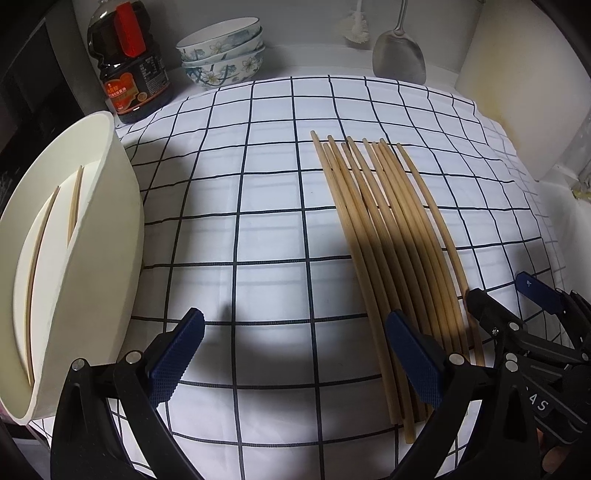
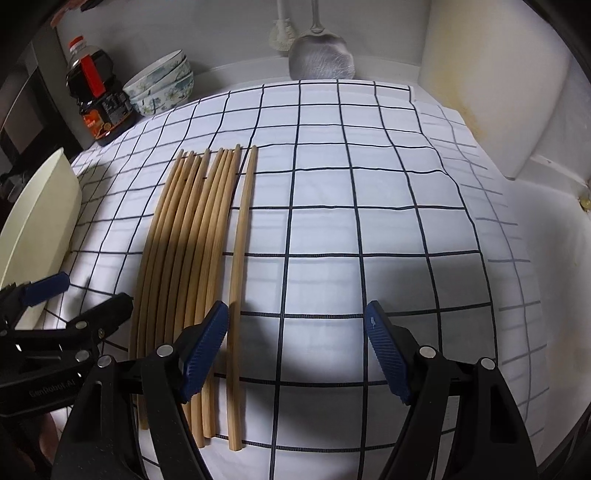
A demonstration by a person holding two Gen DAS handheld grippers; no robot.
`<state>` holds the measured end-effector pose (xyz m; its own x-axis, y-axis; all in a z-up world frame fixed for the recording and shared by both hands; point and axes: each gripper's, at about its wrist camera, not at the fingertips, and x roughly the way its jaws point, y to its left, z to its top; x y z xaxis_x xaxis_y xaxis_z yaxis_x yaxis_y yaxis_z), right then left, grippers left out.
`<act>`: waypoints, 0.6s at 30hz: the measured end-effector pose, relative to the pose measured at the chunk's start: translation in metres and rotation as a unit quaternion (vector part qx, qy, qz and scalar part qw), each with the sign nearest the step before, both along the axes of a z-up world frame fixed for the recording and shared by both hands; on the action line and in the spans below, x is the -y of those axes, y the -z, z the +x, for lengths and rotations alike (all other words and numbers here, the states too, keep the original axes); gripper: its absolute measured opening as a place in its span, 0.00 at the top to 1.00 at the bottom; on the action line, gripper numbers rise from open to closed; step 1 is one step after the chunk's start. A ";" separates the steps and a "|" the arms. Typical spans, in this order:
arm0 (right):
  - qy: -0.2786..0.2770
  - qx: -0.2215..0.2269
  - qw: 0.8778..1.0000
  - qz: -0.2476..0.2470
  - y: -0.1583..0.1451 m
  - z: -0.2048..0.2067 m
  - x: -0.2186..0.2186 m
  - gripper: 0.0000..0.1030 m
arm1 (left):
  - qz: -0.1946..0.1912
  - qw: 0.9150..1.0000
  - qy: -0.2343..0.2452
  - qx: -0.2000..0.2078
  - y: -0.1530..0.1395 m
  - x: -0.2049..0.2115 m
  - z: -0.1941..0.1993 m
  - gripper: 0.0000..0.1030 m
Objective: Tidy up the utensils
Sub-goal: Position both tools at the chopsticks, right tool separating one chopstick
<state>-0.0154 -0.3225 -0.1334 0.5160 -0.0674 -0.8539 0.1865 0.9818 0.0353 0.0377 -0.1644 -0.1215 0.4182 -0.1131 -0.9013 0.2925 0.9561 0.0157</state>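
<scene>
Several wooden chopsticks [image 1: 388, 236] lie side by side on the checked cloth [image 1: 258, 221]; in the right wrist view they [image 2: 192, 258] lie left of centre. A cream holder [image 1: 85, 266] stands tilted at the left with two chopsticks [image 1: 55, 236] inside; it also shows in the right wrist view [image 2: 40, 218]. My left gripper [image 1: 295, 354] is open and empty, its right finger over the near ends of the chopsticks. My right gripper [image 2: 297, 347] is open and empty, its left finger over the chopsticks' near ends. Each gripper shows in the other's view, the right [image 1: 517, 306] and the left [image 2: 74, 299].
A dark sauce bottle [image 1: 125, 62] and stacked floral bowls [image 1: 225, 51] stand at the back left. A metal spatula [image 1: 399, 55] and a white brush [image 1: 356, 26] hang on the back wall. A white wall [image 1: 524, 92] bounds the right side.
</scene>
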 end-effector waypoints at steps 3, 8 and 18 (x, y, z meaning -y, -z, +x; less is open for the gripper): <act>-0.008 0.001 1.000 -0.004 0.001 0.001 -0.001 0.29 | 0.000 1.000 -0.006 -0.001 0.001 -0.002 0.000 0.06; -0.031 -0.004 0.999 -0.038 0.004 0.003 -0.008 0.29 | 0.000 1.000 -0.015 -0.006 0.004 -0.003 0.003 0.06; -0.005 0.007 0.999 -0.041 0.004 -0.001 0.018 0.29 | 0.005 1.000 -0.017 -0.005 0.008 0.004 0.005 0.06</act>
<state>-0.0164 -0.3402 -0.1374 0.5281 -0.1325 -0.8388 0.1776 0.9831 -0.0435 0.0432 -0.1684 -0.1292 0.4134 -0.0894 -0.9062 0.2594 0.9655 0.0230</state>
